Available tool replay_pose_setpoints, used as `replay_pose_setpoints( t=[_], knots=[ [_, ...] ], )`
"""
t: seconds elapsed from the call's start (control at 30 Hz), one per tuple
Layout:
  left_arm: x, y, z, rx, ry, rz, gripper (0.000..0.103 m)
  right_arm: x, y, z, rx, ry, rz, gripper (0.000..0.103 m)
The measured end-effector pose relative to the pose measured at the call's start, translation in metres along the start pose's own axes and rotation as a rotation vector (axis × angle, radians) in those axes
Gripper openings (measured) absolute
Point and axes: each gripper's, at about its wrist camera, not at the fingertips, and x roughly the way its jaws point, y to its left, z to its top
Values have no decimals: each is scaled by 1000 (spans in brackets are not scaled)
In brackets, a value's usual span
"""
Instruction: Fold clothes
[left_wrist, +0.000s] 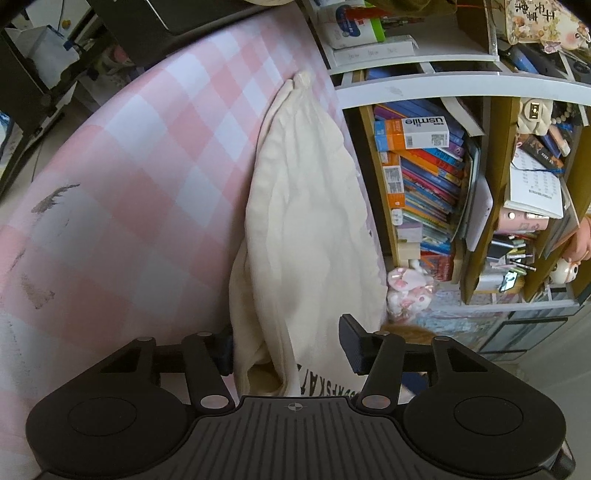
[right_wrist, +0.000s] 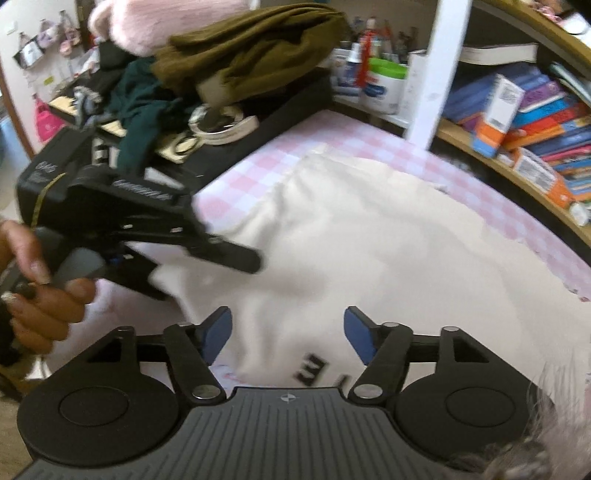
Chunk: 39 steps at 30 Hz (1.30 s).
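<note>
So the cream sweatshirt is lying on my pink-check bed, over on the right side near the bookshelf, with black lettering on the near end. From my left-hand view it's bunched into a long narrow shape running away from me, thick fold at the near end.

My left gripper sits around that near fold. The left finger is right up against the cloth, but the right finger stands clear of it, so it's about half open and not pinching yet. In the right-hand view that same gripper shows from the side, over the left edge of the sweatshirt, with my hand on the grip.

My right gripper hovers over the lettering end, jaws fairly wide, nothing between them. That shot is blurry, so I can't tell if the pads brush the fabric.

How I'd do this bit well, I reckon:
- Get the left to close on all layers of the fold, not only the top one, or it'll slide apart when lifted.
- Take a matching edge with the right so both sides lift evenly.
- Keep the cloth off the right edge of the bed so it doesn't drop toward the shelf.
- Smooth the wrinkles before creasing.
</note>
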Motion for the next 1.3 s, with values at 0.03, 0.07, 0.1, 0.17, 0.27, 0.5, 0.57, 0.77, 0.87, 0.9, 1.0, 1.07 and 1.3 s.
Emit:
replay_pose_setpoints(
  t=[0.03, 0.07, 0.1, 0.17, 0.27, 0.5, 0.57, 0.77, 0.87, 0.9, 1.0, 1.07, 1.3],
  knots=[
    [0, 0, 0, 2, 0, 1, 52, -1, -5, 0, 6, -1, -16, 71],
    [0, 0, 0, 4, 0, 3, 51, -1, -10, 1, 12, -1, -31, 75],
    [1, 0, 0, 7, 0, 7, 49, -1, -14, 2, 17, 0, -44, 78],
    [0, 1, 0, 8, -2, 8, 47, 1, -22, 4, 25, 6, -73, 81],
    [1, 2, 0, 7, -5, 9, 43, 7, -29, 9, 17, 25, -117, 84],
    [-2, -9, -3, 111, -15, 24, 14, 32, -46, 36, -32, 95, -234, 89],
    [-3, -26, -6, 196, -21, 24, 13, 37, -51, 48, -30, 103, -250, 89],
    [2, -64, -19, 415, -16, 47, 13, 57, -51, 97, -97, 152, -274, 92],
    [6, -74, -24, 476, -10, 58, 13, 72, -44, 118, -163, 198, -274, 93],
    [7, -77, -26, 493, -8, 62, 13, 77, -41, 124, -172, 210, -262, 93],
    [11, -82, -30, 529, -5, 71, 13, 93, -32, 142, -201, 243, -225, 93],
    [13, -85, -32, 544, -2, 74, 13, 102, -25, 152, -207, 261, -202, 93],
    [14, -88, -34, 558, 2, 85, 13, 137, 8, 171, -230, 312, -163, 93]
  ],
)
